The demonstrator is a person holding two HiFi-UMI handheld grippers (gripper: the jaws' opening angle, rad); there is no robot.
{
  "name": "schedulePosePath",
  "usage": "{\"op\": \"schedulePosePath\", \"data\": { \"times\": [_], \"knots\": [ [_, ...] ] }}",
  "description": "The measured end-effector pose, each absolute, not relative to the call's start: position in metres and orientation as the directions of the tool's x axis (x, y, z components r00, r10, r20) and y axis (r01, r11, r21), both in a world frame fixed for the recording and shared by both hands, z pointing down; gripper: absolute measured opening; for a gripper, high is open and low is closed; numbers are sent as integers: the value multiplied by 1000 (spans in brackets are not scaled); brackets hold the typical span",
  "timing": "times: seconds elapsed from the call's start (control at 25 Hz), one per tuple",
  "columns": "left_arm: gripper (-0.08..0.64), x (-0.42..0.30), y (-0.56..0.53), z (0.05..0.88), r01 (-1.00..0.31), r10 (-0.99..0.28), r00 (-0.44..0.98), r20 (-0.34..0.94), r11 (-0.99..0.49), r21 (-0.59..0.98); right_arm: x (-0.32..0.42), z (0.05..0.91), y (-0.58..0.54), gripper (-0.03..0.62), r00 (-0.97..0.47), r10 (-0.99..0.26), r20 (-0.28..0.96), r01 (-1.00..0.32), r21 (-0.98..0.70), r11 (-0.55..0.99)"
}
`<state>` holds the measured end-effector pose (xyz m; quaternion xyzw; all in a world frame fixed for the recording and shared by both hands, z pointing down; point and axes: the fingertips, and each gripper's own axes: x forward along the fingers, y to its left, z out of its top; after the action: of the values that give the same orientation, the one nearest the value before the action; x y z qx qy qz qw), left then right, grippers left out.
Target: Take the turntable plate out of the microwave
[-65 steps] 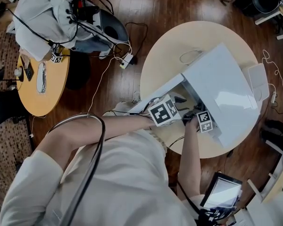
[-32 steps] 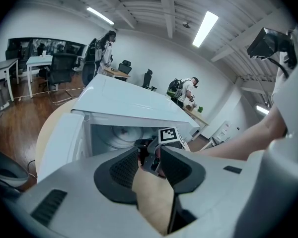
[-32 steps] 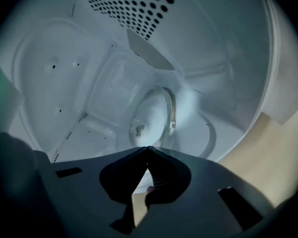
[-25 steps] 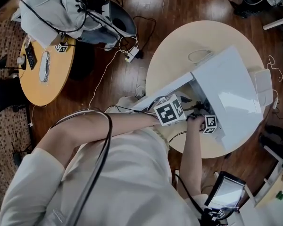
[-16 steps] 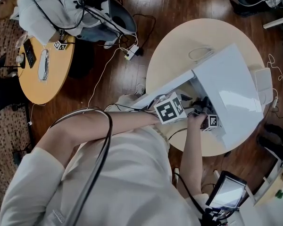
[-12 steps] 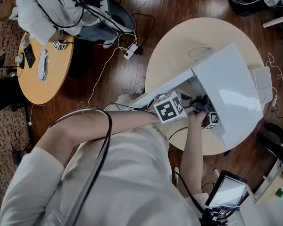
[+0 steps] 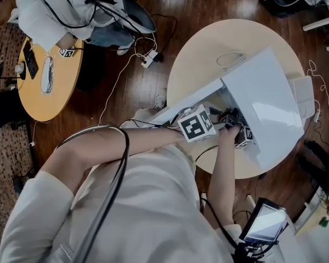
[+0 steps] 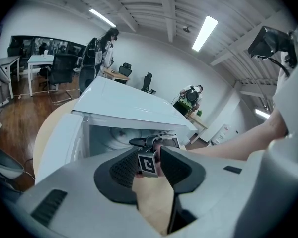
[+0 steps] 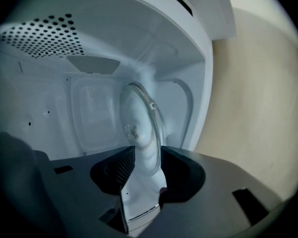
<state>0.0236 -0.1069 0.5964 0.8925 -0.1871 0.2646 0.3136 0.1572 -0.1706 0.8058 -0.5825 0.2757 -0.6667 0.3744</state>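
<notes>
The white microwave (image 7: pixel 266 89) stands on a round table with its door (image 7: pixel 189 104) swung open. My right gripper (image 9: pixel 145 170) reaches into the cavity. Its jaws have just been opening and now stand open, with the edge of the glass turntable plate (image 9: pixel 139 133) between them. The pads do not press on the plate, which looks edge-on because the gripper is rolled. In the head view only its marker cube (image 7: pixel 245 137) shows. My left gripper (image 8: pixel 156 158) hovers open and empty in front of the opening, looking at the right gripper's cube (image 8: pixel 147 165).
The beige round table (image 7: pixel 203 53) carries a loop of cable (image 7: pixel 230 59) behind the microwave and a white box (image 7: pixel 304 95) to its right. An orange side table (image 7: pixel 44 86) stands far left. Cables trail over the wooden floor (image 7: pixel 137 86).
The right gripper has rolled at the microwave's mouth, so its marker cube now shows a narrower face. The left gripper has kept its place.
</notes>
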Motion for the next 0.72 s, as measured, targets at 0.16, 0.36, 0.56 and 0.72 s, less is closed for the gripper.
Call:
{"op": "schedulePosePath", "data": {
  "times": [0.16,0.36,0.56,0.72],
  "knots": [
    [144,25,-108,598,-500,-166,790,591,-733,462,159,813,-173,164,-19,-797,604,214,-776,-593],
    [144,25,-108,599,-505,-169,785,596,-732,458,160,813,-174,164,-17,-789,615,182,-774,-607],
    [144,28,-107,599,-502,-167,786,596,-734,457,159,815,-171,106,-12,-769,639,94,-765,-637],
    [144,28,-105,602,-506,-163,781,603,-731,458,159,817,-170,85,-12,-769,640,50,-767,-639]
  ]
}}
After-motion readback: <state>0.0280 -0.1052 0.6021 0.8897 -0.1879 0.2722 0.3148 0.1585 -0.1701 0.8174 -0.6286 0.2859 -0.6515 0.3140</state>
